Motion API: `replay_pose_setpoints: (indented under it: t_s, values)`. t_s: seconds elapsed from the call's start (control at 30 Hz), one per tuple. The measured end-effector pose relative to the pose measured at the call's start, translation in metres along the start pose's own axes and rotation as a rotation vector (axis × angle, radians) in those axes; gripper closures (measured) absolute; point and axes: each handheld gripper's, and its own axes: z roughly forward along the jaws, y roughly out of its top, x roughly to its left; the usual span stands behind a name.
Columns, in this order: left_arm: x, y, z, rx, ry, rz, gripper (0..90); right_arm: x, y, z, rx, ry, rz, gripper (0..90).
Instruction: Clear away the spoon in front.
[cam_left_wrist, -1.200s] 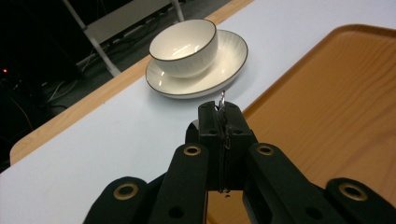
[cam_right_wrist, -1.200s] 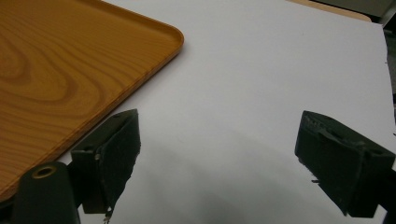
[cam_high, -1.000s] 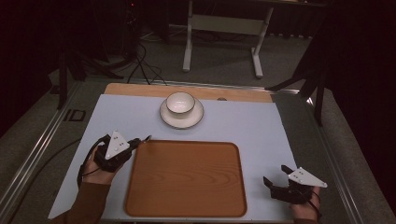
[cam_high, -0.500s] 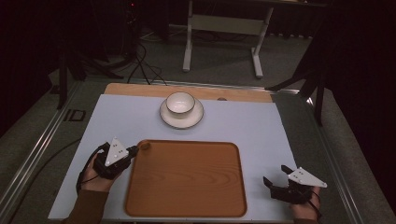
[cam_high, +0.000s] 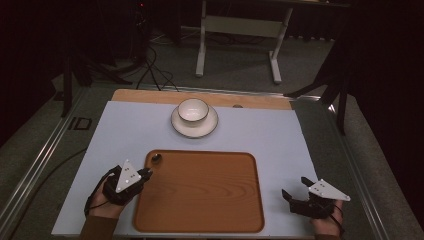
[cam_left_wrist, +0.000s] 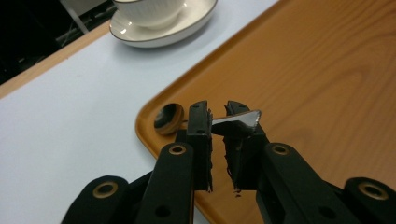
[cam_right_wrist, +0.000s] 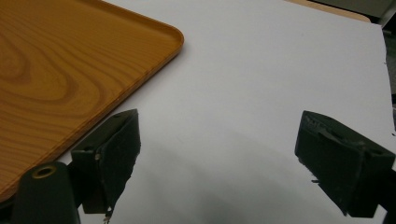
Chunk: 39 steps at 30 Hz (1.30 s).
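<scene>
Lying at the far-left corner of the wooden tray (cam_high: 200, 200), a small metal spoon (cam_left_wrist: 187, 119) — bowl end up against the rim, handle passing between the just-parting jaws of the left gripper (cam_left_wrist: 217, 122), pads slightly apart and not pressing it. Sitting farther off on the pale mat (cam_high: 130, 135), a white bowl (cam_high: 193, 110) on its saucer (cam_high: 194, 124), well clear. Resting near right of the tray, the right gripper (cam_right_wrist: 219, 154) — jaws spread wide over bare mat.
</scene>
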Motion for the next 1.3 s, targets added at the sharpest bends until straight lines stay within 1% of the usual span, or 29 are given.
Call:
replay_pose_setpoints:
  t_s: [0.03,0.07,0.13,0.17,0.23,0.3,0.33,0.4,0.43,0.57,0.7,0.73,0.77,0.8,0.87,0.93,0.97,1.03,1.07,1.13,1.17,1.23,1.3]
  values:
    - [-0.003,-0.003,-0.001,0.002,-0.005,-0.007,78.3,0.000,0.000,0.000,-0.001,0.000,-0.001,14.1]
    - [-0.003,-0.003,-0.001,0.002,-0.005,-0.007,77.7,0.000,0.000,0.000,-0.001,0.000,0.000,14.1]
    - [-0.006,-0.005,-0.003,0.002,-0.018,-0.032,76.2,0.000,0.000,0.000,0.000,0.000,-0.001,14.1]
    - [-0.006,-0.005,-0.003,0.002,-0.018,-0.032,75.2,0.000,0.000,0.000,0.000,0.000,-0.001,14.1]
    - [-0.011,-0.005,-0.004,-0.003,-0.035,-0.031,73.9,0.000,0.000,0.000,0.001,0.000,-0.002,14.1]
    - [-0.013,-0.005,-0.004,-0.006,-0.042,-0.032,70.8,0.000,0.000,0.000,0.001,-0.001,-0.002,14.1]
    - [-0.015,-0.004,-0.006,-0.018,-0.051,-0.041,69.7,0.000,0.000,0.000,0.000,-0.001,-0.002,14.1]
    - [-0.016,-0.004,-0.007,-0.022,-0.052,-0.047,68.2,0.000,0.000,0.000,0.001,-0.002,-0.001,14.1]
    - [-0.017,-0.004,-0.009,-0.027,-0.054,-0.057,63.9,0.000,0.000,0.000,0.000,-0.002,-0.002,14.1]
    - [-0.017,-0.003,-0.013,-0.056,-0.070,-0.085,58.2,0.000,0.000,0.000,0.002,-0.001,-0.003,14.1]
    - [-0.016,-0.001,-0.015,-0.069,-0.075,-0.096,56.0,0.000,0.000,0.000,0.001,-0.001,-0.002,14.1]
    - [-0.014,-0.001,-0.016,-0.069,-0.064,-0.108,55.9,0.000,0.000,0.000,0.001,-0.002,-0.003,14.1]
    - [-0.013,0.000,-0.016,-0.073,-0.062,-0.115,55.9,0.000,0.000,0.000,0.002,-0.003,-0.003,14.1]
    - [-0.013,0.000,-0.016,-0.073,-0.062,-0.115,55.7,0.000,0.000,0.001,0.002,-0.002,-0.003,14.1]
    - [-0.009,0.001,-0.018,-0.084,-0.050,-0.130,54.5,0.000,0.000,0.001,0.001,-0.001,-0.004,14.1]
    - [-0.006,0.002,-0.019,-0.093,-0.036,-0.138,53.8,0.000,0.000,0.001,0.001,-0.003,-0.003,14.1]
    - [-0.006,0.002,-0.019,-0.093,-0.036,-0.138,53.1,0.000,0.000,0.001,0.001,-0.003,-0.002,14.1]
    - [-0.002,0.004,-0.020,-0.103,-0.016,-0.147,51.8,0.000,0.000,0.001,0.000,-0.003,-0.002,14.1]
    - [0.003,0.007,-0.022,-0.115,0.009,-0.156,50.6,0.000,0.000,0.000,-0.001,-0.004,-0.002,14.1]
    - [0.008,0.009,-0.023,-0.127,0.029,-0.161,49.0,0.000,0.000,0.000,-0.003,-0.005,-0.003,14.1]
    - [0.008,0.009,-0.023,-0.127,0.029,-0.161,48.3,0.000,0.000,0.000,-0.003,-0.005,-0.003,14.1]
    - [0.015,0.015,-0.023,-0.137,0.058,-0.164,47.4,0.000,0.000,0.000,-0.005,-0.005,-0.005,14.1]
    - [0.019,0.018,-0.023,-0.147,0.076,-0.169,46.4,0.000,0.000,0.000,-0.006,-0.006,-0.004,14.1]
